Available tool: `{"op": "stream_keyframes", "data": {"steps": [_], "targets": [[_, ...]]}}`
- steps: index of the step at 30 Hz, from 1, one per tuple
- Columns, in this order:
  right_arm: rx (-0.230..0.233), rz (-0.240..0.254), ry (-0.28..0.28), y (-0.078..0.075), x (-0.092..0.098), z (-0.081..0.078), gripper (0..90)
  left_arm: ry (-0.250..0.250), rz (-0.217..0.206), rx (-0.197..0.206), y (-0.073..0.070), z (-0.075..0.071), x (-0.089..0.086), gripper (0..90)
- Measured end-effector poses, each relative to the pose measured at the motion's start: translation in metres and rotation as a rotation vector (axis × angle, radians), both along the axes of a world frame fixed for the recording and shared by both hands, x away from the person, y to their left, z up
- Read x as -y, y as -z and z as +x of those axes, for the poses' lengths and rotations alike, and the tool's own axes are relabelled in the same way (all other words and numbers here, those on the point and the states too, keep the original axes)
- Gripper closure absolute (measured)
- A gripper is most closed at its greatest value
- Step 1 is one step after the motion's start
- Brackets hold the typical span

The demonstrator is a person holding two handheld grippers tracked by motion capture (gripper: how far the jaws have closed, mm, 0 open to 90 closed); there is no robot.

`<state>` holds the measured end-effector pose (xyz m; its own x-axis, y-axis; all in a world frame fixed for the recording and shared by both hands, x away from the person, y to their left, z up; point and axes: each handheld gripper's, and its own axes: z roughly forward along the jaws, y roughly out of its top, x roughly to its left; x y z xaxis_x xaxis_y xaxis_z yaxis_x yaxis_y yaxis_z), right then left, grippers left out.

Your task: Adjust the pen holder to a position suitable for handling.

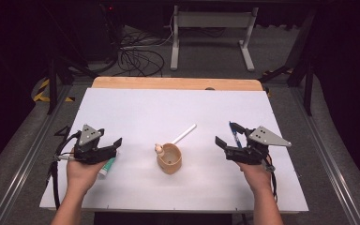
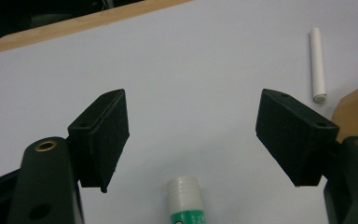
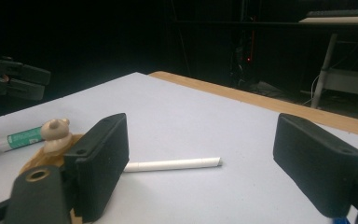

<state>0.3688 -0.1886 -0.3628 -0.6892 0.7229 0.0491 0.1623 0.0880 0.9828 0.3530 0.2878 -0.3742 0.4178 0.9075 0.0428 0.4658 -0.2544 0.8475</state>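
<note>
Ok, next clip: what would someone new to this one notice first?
Probably the two black grippers, the left gripper and right gripper, held open and low over the white table, facing each other across a small wooden cup with a little figure on its rim. Next, a white stick lying just beyond the cup and a green-and-white tube under the left gripper.

Dark lab, floor cables, taped stands
</note>
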Motion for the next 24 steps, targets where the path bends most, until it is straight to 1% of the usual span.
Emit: {"op": "stream_keyframes", "data": {"steps": [1,8,10,11,17,21,24], "targets": [[0.0,-0.002,0.0,0.0,0.0,0.0,19.7,-0.004,-0.004,-0.001,0.001,0.0,0.0,26.2],[0.007,-0.02,0.005,0.0,-0.002,-0.001,19.7,-0.009,0.013,-0.027,0.003,0.002,-0.002,26.3],[0.007,-0.02,0.009,0.0,-0.001,-0.001,19.6,-0.009,0.015,-0.039,0.004,0.004,-0.003,26.2],[0.007,-0.02,0.009,0.0,-0.001,-0.001,19.7,-0.01,0.009,-0.049,0.005,0.004,-0.003,26.1],[0.009,-0.025,0.011,0.0,-0.002,0.0,19.6,-0.017,0.022,-0.09,0.009,0.007,-0.004,25.5],[0.007,-0.03,0.013,0.0,-0.002,0.0,19.6,-0.018,0.033,-0.101,0.01,0.008,-0.004,25.9],[0.01,-0.037,0.016,0.0,-0.002,0.0,19.6,-0.029,0.041,-0.109,0.011,0.009,-0.004,26.0]]}}
